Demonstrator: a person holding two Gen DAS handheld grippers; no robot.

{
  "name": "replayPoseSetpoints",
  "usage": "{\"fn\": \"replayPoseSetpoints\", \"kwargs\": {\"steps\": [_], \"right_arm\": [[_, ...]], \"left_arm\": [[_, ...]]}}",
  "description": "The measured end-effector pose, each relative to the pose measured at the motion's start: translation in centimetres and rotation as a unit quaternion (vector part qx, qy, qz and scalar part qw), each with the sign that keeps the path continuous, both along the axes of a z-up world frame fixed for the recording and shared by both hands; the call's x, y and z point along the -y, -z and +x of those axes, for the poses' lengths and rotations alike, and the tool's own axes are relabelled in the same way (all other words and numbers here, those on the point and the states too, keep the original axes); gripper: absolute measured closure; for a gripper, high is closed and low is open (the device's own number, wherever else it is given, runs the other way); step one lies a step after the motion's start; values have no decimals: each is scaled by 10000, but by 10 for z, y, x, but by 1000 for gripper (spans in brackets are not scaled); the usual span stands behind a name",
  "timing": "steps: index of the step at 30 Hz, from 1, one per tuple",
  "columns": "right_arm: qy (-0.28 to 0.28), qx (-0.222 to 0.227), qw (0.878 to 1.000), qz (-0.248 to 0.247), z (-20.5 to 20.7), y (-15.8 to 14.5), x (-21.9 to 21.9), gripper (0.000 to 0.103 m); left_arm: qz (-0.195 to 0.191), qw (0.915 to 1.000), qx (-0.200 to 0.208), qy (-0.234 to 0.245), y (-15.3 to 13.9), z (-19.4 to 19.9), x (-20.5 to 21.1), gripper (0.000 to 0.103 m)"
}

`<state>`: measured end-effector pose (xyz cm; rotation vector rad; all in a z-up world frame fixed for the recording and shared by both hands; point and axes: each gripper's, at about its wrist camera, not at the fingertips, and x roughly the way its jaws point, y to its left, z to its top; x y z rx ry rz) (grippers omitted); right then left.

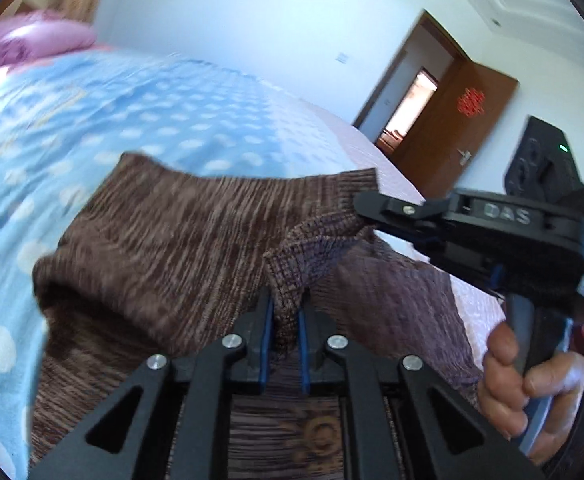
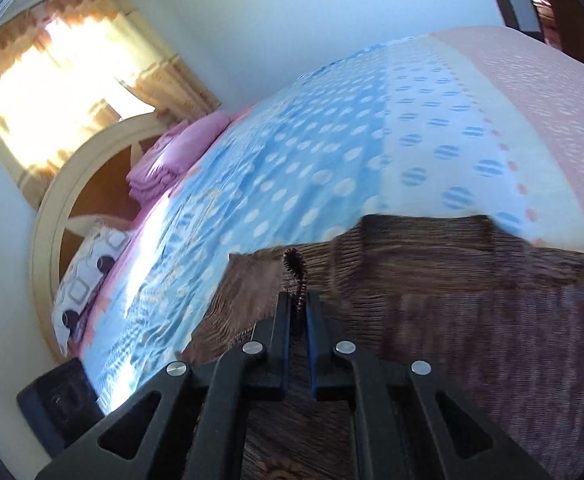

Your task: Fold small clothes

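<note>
We hold a brown knit garment [image 1: 180, 232] up over the bed [image 1: 92, 120], one tool on each edge. In the left wrist view the left tool [image 1: 285, 320] sits at 6 o'clock, jaws narrow and pinched on a bunched fold of the garment, blue pads tight against the knit on both sides. The right tool [image 1: 366, 202] comes in from 3 o'clock in the same view, tip clamped on the ribbed hem at the garment's upper right corner. The hand [image 1: 532, 384] gripping its handle shows at 4 o'clock.

In the right wrist view the right tool [image 2: 300, 312] is at 6 o'clock, jaws nearly closed, a thin ribbed edge of the garment [image 2: 452, 280] standing up between the pads. The rest of the knit spreads to 3 and 4 o'clock, blurred.

The bed has a blue cover with white dots. Pink pillows [image 2: 172, 160] sit at 9 o'clock by the round headboard [image 2: 52, 208], with a curtained window [image 2: 52, 80] at 10 o'clock. In the left view a brown door [image 1: 452, 128] stands open at 2 o'clock.
</note>
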<state>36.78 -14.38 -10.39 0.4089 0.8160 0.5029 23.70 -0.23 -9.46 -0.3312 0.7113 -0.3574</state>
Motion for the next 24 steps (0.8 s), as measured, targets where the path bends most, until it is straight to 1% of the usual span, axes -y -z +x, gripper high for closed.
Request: {"fn": "replayPoseSetpoints", "kwargs": {"steps": [3,5,7,9,11,12,14,15,16,17,19,20,21,22,23,24], "right_arm": [[196,-100,9996,158,5,9,25,97],[277,-180,9995,0,5,19,33,97],[443,-264,9983,-280,5,32,40,97],[664,-330,9965,-397,5,43,51,97],[914,-367,9938,-513,4,52,64,96],[1013,-440,9925,-516,4,56,71,96],[1165,-629,9906,-351,1,57,83,96],[1267,-674,9895,-164,-5,55,91,96],[1308,-644,9893,-15,-14,50,95,96],[1303,-582,9897,124,-23,46,98,96],[1125,-512,9915,393,-44,38,93,96],[1010,-515,9925,453,-52,36,87,90],[896,-517,9936,450,-61,35,79,74],[838,-500,9944,400,-69,35,72,62],[796,-494,9950,351,-76,36,64,43],[778,-488,9954,274,-84,38,55,41]], "left_arm": [[684,9972,187,258,-6,-3,43,91],[1038,9936,135,420,-3,0,64,90],[1172,9912,16,614,3,-1,77,88],[1225,9894,-87,774,9,-2,85,87],[1256,9885,-156,831,12,-1,84,85],[1194,9890,-179,859,11,-2,81,81],[1060,9894,-250,965,7,-5,75,64],[1016,9894,-293,998,5,-7,68,42],[987,9898,-290,989,2,-12,59,26],[968,9907,-208,935,-2,-18,50,24],[1010,9926,-53,666,-8,-32,29,24],[1021,9937,-39,454,-10,-34,15,24],[989,9949,-45,207,-11,-33,-1,24],[902,9959,-52,-54,-13,-31,-18,24],[817,9962,-68,-287,-13,-30,-31,24],[750,9958,-115,-510,-14,-26,-45,24]]}}
